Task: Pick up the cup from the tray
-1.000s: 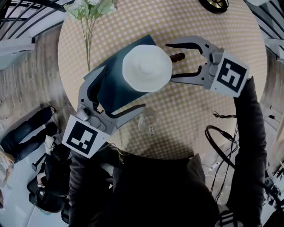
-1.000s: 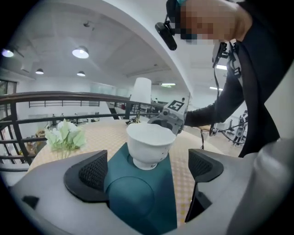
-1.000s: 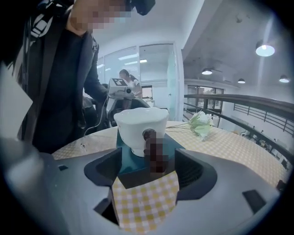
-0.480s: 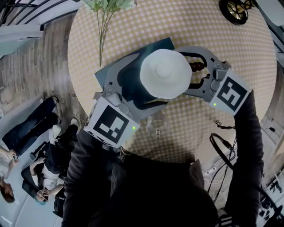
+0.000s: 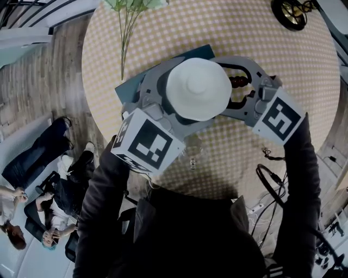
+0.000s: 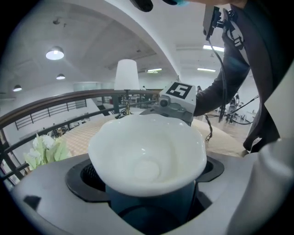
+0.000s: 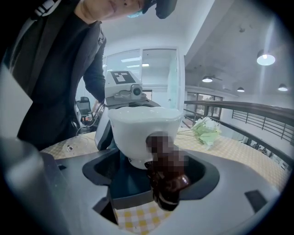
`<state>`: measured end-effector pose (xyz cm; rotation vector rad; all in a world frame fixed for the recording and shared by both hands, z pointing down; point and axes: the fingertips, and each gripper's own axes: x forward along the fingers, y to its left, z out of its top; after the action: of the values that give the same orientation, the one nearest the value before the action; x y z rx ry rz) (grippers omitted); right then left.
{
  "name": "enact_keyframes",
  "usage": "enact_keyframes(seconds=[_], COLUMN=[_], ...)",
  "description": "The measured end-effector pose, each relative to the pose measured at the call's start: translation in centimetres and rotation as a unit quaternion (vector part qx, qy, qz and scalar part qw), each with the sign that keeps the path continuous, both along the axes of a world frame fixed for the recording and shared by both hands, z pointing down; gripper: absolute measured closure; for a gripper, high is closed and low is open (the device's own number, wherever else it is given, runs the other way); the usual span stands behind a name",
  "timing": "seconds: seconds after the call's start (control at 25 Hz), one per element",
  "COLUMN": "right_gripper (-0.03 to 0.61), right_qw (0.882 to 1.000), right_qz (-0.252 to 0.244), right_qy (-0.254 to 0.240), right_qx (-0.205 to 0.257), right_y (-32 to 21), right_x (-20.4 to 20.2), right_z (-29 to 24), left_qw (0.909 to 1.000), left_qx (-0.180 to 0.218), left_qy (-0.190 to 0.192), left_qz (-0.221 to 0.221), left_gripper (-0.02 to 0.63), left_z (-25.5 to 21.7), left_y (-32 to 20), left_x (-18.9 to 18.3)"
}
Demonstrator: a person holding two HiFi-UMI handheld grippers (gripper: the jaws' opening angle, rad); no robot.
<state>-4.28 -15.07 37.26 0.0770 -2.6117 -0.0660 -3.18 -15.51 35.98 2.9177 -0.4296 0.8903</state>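
A white wavy-rimmed cup (image 5: 198, 88) stands on a dark teal tray (image 5: 202, 51) on the round checked table (image 5: 283, 65). My left gripper (image 5: 185, 93) reaches in from the near left, and its jaws stand either side of the cup. In the left gripper view the cup (image 6: 147, 156) fills the space between the jaws, whose pads show clear of its body; that gripper (image 6: 149, 176) is open. My right gripper (image 5: 232, 81) comes from the right, open wide. A small brown figurine (image 7: 167, 183) sits between its jaws, with the cup (image 7: 138, 133) just beyond.
A small clear glass (image 5: 190, 152) stands on the cloth near the table's front edge. Green flower stems (image 5: 128, 21) lie at the far left, and a dark round object (image 5: 291, 13) sits at the far right. Cables (image 5: 272, 174) hang beside the table. People are on the floor below (image 5: 32, 217).
My left gripper has moved forward from the tray's near corner, so its jaws now stand around the cup. The right gripper has come closer to the cup, with the figurine between its jaws.
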Motion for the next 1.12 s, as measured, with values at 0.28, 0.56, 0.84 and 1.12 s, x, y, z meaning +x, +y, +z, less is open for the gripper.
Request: enact_keyframes(seconds=[0.28,0.56,0.84,1.12], right_gripper=[0.241,0.241,0.241,0.241], right_qw=[1.0,1.0,0.999,0.999], right_qz=[0.001,-0.006,-0.017,-0.017], right_qy=[0.013,0.015,0.024,0.033], right_qx=[0.01,0.016,0.027,0.039], right_y=[0.0,0.0,0.5,0.7], right_x=[-0.4,-0.6,-1.3,-1.5], right_z=[-0.3,-0.3,-0.6,-2.4], left_qw=[1.0,0.9997,0.9983,0.9994], left_qx=[0.005,0.0,0.031,0.023], left_qy=[0.003,0.023,-0.039,0.001], left_qz=[-0.002,0.009,0.03,0.028], left_gripper=[0.074,0.084,0.091,0.091], left_z=[-0.3,-0.3,-1.1,-2.5], left_y=[-0.2,-0.5,0.1,0.3], left_x=[-0.4,-0.2,-0.5,-0.7])
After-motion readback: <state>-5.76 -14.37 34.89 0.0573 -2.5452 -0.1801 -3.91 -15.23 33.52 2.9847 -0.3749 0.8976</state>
